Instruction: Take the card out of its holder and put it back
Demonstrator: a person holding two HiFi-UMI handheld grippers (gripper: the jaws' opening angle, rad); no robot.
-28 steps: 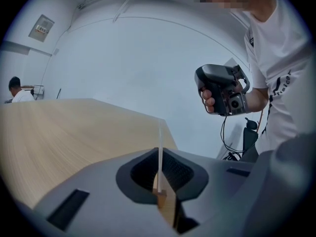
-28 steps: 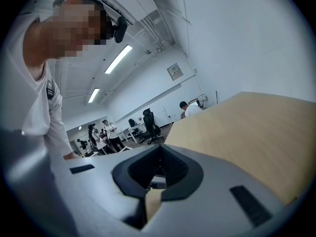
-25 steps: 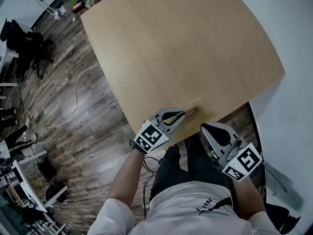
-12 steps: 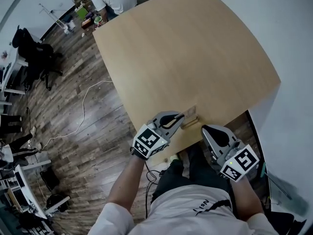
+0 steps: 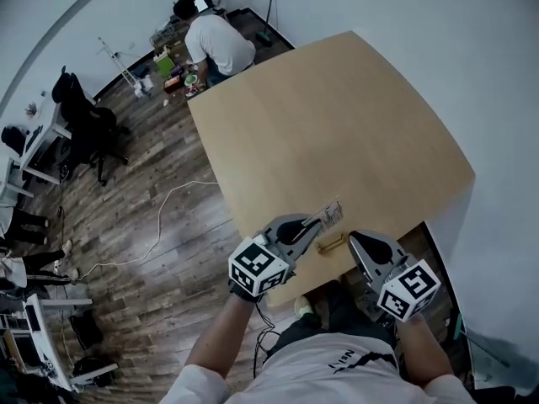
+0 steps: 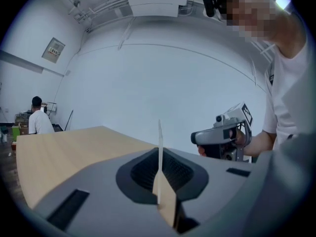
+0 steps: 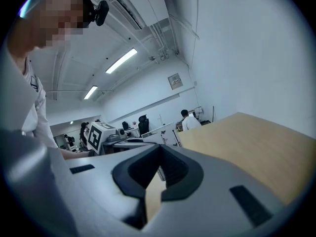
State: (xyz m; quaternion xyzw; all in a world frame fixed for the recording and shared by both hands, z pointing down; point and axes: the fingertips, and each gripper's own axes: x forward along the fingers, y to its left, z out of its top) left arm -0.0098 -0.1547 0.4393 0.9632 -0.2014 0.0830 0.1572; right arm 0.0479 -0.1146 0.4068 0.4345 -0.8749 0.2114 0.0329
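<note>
Pale wood surface (image 5: 337,116), with the wooden holder (image 5: 331,244) lying near its 6 o'clock edge. Your left gripper (image 5: 317,220) has its jaws clamped on the card (image 5: 332,214), which is apart from the holder, at its 12 o'clock. Your right gripper (image 5: 354,239), jaws together on nothing, sits at the holder's 3 o'clock.

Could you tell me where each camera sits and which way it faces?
Head view: on the person's head, facing steeply down at the table; shows arms, left gripper, right gripper.
Left gripper view: on the left gripper, facing along its jaws, shut on the card, toward the right gripper and person's torso.
Right gripper view: on the right gripper, facing along its closed, empty jaws toward the left gripper.
Shared: all three show the table; each gripper view shows the other gripper.
</note>
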